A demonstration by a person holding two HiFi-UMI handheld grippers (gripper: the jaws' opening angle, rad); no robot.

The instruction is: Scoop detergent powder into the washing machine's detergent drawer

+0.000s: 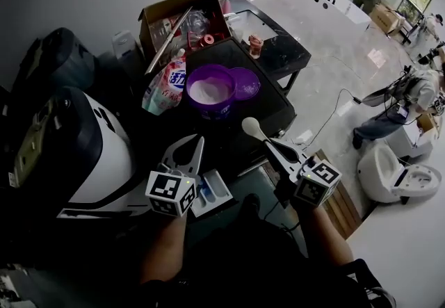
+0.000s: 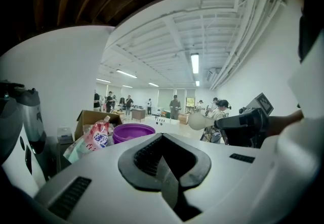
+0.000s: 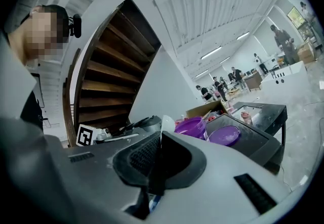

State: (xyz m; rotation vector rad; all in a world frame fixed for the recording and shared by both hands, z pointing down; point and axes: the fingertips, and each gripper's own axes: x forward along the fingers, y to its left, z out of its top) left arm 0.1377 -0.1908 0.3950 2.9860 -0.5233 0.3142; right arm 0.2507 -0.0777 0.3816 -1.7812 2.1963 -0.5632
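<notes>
Head view: right gripper (image 1: pixel 272 147) clamped on white scoop (image 1: pixel 252 128), handle aimed far-left at uncovered purple detergent tub (image 1: pixel 211 91); detergent drawer (image 1: pixel 212 192) near, beside left gripper (image 1: pixel 191 150). Left gripper view: jaws pressed together, nothing held. Right gripper view: tub ahead, slightly right of scoop.

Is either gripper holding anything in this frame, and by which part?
The right gripper grips the white plastic scoop by its handle, bowl sticking out ahead. The left gripper is shut on nothing.
</notes>
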